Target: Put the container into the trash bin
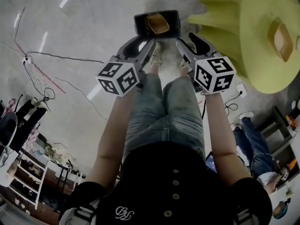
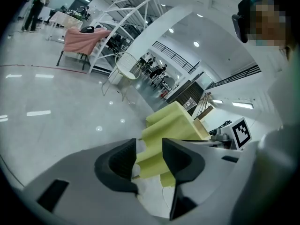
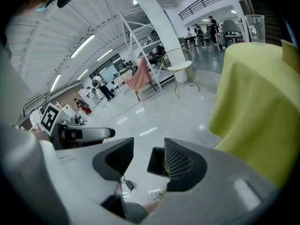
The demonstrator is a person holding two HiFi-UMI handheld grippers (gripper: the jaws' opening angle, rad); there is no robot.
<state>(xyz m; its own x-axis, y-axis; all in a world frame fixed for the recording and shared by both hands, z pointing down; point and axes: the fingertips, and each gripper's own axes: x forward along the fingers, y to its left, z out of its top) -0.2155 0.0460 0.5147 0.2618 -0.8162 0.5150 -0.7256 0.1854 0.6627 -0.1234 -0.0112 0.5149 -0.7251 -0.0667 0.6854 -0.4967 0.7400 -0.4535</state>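
In the head view a dark trash bin (image 1: pixel 140 22) stands on the floor ahead of the person's feet, and a tan container (image 1: pixel 157 23) lies inside it. My left gripper (image 1: pixel 145 42) and right gripper (image 1: pixel 187 39) hover just short of the bin, one on each side. Both are open with nothing between their jaws. The right gripper view shows the bin (image 3: pixel 156 159) through the gap of the right gripper (image 3: pixel 149 161). Between the spread jaws of the left gripper (image 2: pixel 149 154) only yellow cloth shows.
A large table draped in yellow cloth (image 1: pixel 253 32) (image 3: pixel 258 102) stands close on the right. Cables and a power strip (image 1: pixel 28 60) lie on the floor at left. Shelves (image 1: pixel 28 172) are at lower left. A seated person's legs (image 1: pixel 251 130) show at right.
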